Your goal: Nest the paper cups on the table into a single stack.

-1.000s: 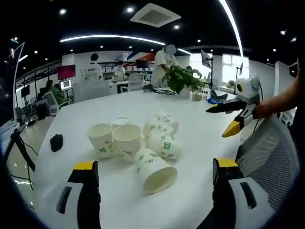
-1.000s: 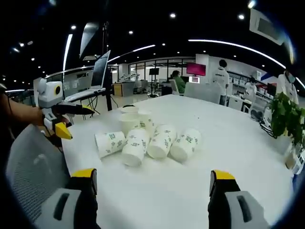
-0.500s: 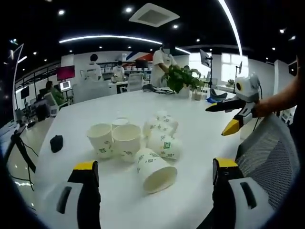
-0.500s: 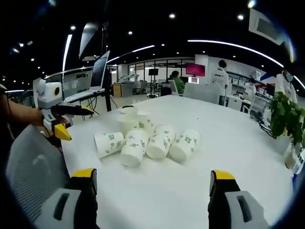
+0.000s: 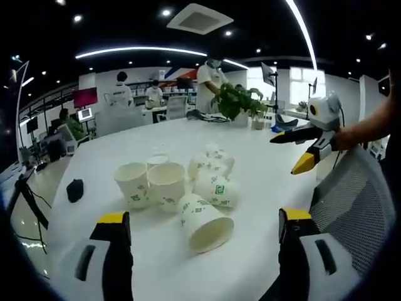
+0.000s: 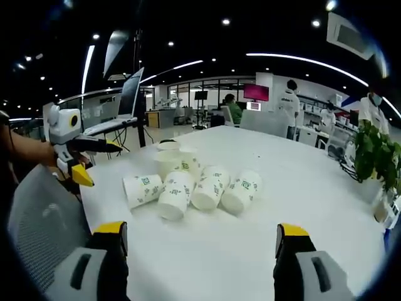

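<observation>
Bright ceiling strip lights (image 5: 144, 50), glare on white table (image 6: 301, 188), sharp centre, fisheye-bent edges

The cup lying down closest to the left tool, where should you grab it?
Grip the lying cup across its rim at the open mouth, coming in from the near side with the left tool. It lies on its side on the table, mouth toward that tool, apart from the other cups. One jaw could slip inside, one outside, probably without squashing it.

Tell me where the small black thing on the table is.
In the left gripper view, the small black object lies on the white table near its left edge, left of the upright paper cups and apart from them.
</observation>
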